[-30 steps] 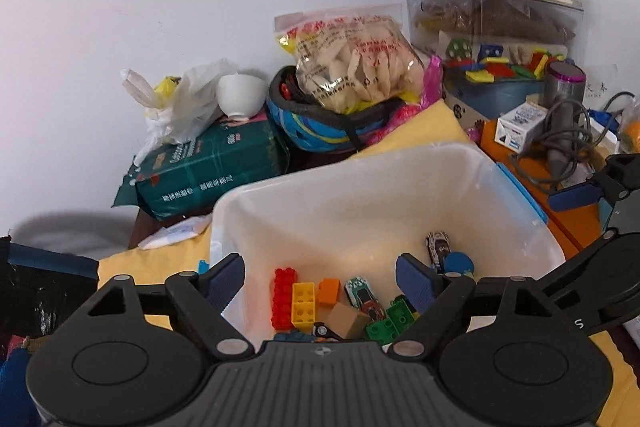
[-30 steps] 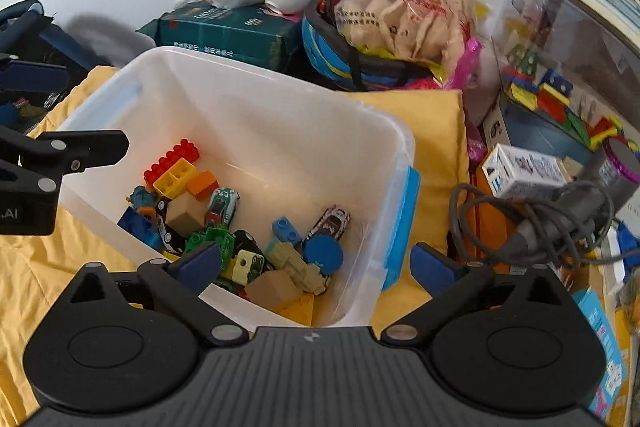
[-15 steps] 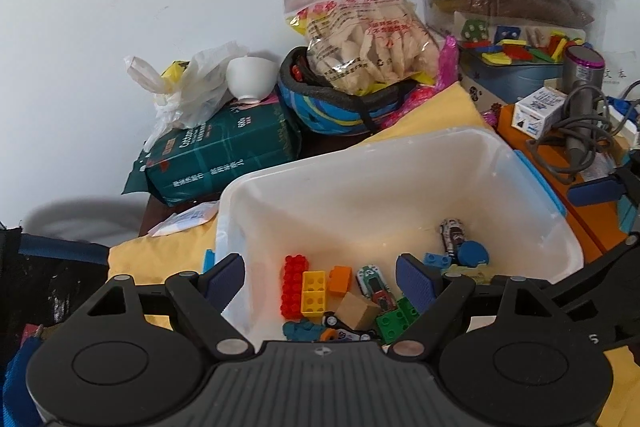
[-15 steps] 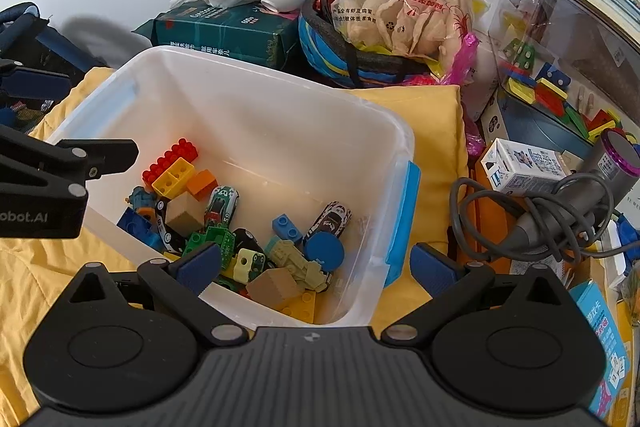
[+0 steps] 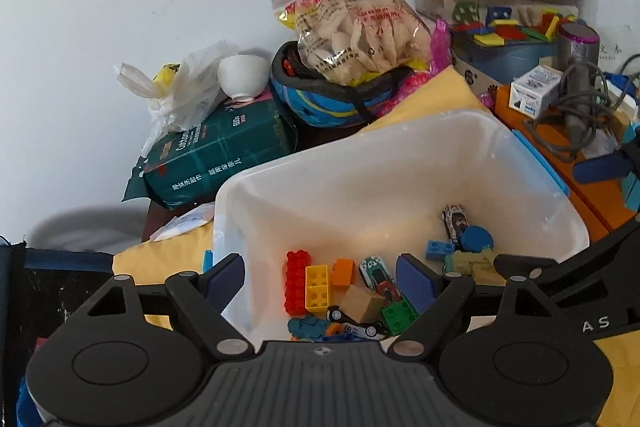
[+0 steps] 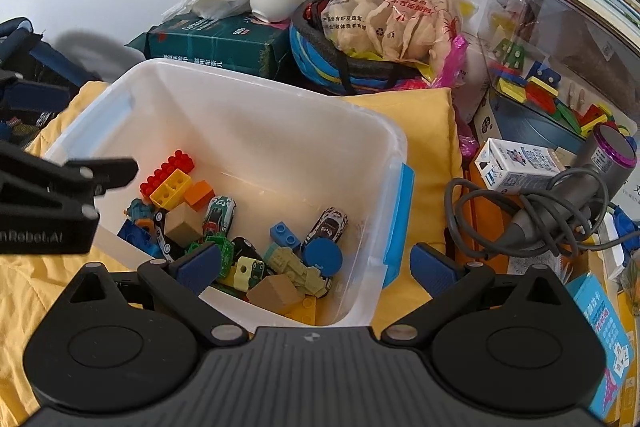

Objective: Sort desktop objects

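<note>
Both grippers are hanging wide open and empty over the near side of the white bin (image 6: 256, 115) — the left gripper (image 5: 320, 277) is straddling the bin's near-left wall, one pad outside it and one over the toys, while the right gripper (image 6: 316, 267) is spanning the near-right corner, one pad over the toys and the other outside by the blue latch (image 6: 396, 223).

Sorting is looking well along, in my judgement: the loose toys are already lying gathered in the bin, which is sitting on the yellow cloth (image 6: 432, 131), and neither gripper is carrying anything. Next would come either a fresh piece from the clutter around — which calls for swinging a gripper clear of the bin wall first — or closing up the bin.

Inside, going down in size: the red brick (image 5: 298, 281) is touching the yellow brick (image 5: 317, 285), with the tan block (image 5: 364, 303) beside them; the green toy car (image 5: 380, 277) is lying just right of the orange brick (image 5: 344, 271); the white toy car (image 5: 455, 221) and blue disc (image 5: 474, 239) are sitting together toward the right wall.

Against the frames a second back, both views are showing more of the bin's floor and the whole scene sitting lower — the grippers appear to be drawing up and back — while the toys are lying as they were.
</note>
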### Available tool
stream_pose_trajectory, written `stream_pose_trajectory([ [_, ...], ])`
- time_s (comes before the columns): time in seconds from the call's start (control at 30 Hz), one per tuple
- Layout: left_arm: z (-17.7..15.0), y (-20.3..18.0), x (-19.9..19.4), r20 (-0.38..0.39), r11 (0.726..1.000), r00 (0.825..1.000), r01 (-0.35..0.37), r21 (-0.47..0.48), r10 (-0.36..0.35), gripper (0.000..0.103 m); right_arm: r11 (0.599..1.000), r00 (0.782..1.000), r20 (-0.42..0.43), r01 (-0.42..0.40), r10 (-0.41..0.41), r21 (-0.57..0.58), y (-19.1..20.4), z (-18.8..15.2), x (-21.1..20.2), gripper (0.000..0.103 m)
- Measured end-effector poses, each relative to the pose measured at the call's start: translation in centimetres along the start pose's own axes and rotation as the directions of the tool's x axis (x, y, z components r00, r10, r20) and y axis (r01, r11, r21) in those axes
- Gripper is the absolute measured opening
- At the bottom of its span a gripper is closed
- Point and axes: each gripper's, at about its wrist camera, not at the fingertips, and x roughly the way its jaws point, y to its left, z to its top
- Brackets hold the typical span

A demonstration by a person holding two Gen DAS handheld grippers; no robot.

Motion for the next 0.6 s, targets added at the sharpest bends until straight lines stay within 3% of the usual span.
stream_pose_trajectory([
  [0.6,-0.15,-0.78,-0.74,0.038,0.997,0.998,-0.054,0.055,0.052,0.085,1.000,1.000,-0.010,0.013,-0.013,0.021,0.04,-0.31,-0.08,0.103],
])
